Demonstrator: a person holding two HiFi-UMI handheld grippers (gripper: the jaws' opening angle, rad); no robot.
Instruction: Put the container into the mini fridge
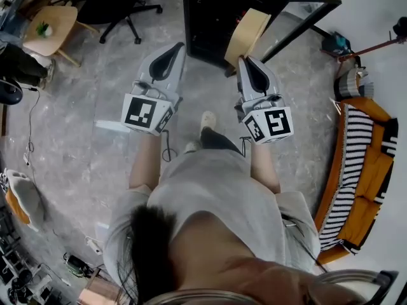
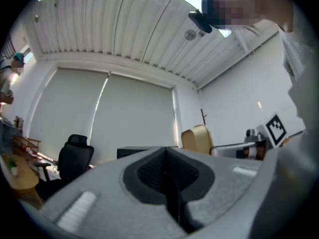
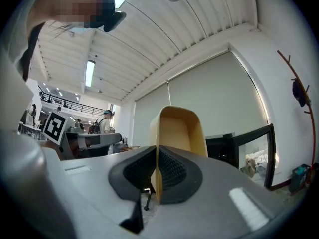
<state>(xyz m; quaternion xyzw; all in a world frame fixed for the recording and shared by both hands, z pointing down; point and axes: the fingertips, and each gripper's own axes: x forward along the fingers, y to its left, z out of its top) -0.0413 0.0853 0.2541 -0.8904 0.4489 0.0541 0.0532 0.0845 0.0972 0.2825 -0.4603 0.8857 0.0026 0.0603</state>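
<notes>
The black mini fridge (image 1: pixel 206 18) stands on the floor ahead of me, its glass door (image 1: pixel 305 8) swung open to the right. In the right gripper view the fridge (image 3: pixel 219 148) and door (image 3: pixel 255 153) sit at the right. I cannot pick out any container in these views. My left gripper (image 1: pixel 180 45) is held up at chest height, shut and holding nothing; its pads meet in the left gripper view (image 2: pixel 165 151). My right gripper (image 1: pixel 241 59) is beside it, also shut with nothing held (image 3: pixel 158 151). Both point toward the fridge.
A tan curved-back chair (image 1: pixel 247 33) stands right in front of the fridge, just past the right gripper. A black office chair (image 1: pixel 117 5) and a small wooden table (image 1: pixel 51 27) are at the far left. An orange-and-striped sofa (image 1: pixel 362 170) runs along the right. My feet (image 1: pixel 206 122) are on the grey floor.
</notes>
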